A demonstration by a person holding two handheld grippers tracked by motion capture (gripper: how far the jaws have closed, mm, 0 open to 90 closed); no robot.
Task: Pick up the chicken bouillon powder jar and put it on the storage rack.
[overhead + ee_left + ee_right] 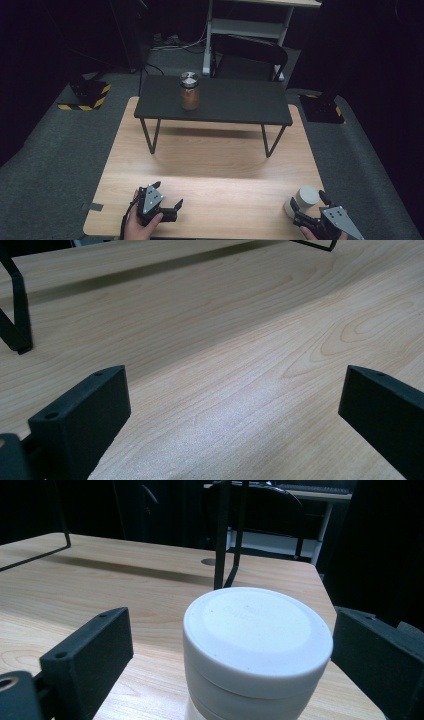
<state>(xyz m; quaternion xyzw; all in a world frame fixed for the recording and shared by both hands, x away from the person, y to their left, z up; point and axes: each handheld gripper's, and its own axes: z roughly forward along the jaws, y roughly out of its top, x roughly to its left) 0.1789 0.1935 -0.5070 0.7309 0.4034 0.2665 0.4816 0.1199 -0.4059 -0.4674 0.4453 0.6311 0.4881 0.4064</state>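
Right gripper (232, 645) straddles white container (257, 645), jaws spread, gap visible on left side; right pad close to lid rim, contact not confirmable. Container stands upright near front-right corner of wooden table (210, 165), table edge just beside it on right. Round flat lid, smooth cylindrical body, faint embossed text on top. Left gripper (235, 405): jaws wide, bare tabletop between, open room ahead towards black shelf (215, 102)

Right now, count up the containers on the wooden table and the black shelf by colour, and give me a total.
White containers: 1, the white lidded jar standing between the right gripper's jaws.
Brown containers: 1, the silver-capped jar of brown contents on the black shelf.
Total: 2
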